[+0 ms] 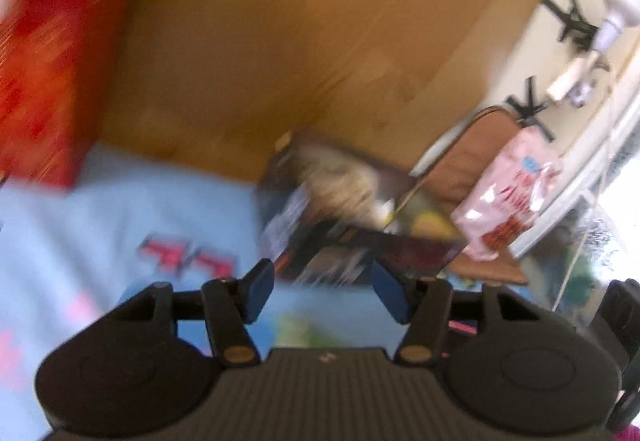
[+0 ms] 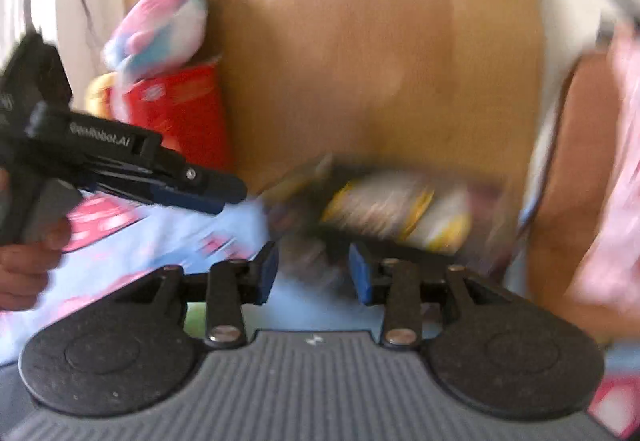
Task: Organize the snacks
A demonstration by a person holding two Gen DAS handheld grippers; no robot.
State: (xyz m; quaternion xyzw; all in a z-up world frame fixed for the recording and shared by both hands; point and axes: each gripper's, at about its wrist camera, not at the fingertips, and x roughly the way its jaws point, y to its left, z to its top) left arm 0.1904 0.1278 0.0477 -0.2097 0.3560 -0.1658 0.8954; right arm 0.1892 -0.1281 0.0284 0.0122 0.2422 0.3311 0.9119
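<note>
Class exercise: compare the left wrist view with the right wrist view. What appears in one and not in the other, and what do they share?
Only the left wrist view shows the pink snack bag hanging over a brown chair, and the black stands on the pale floor.

Only the right wrist view shows the left gripper from the side, held in a hand, and a pink, blue and white pastel bag.

Both show the wooden table, the blurred dark snack box, the red packet and the light blue printed cloth.
</note>
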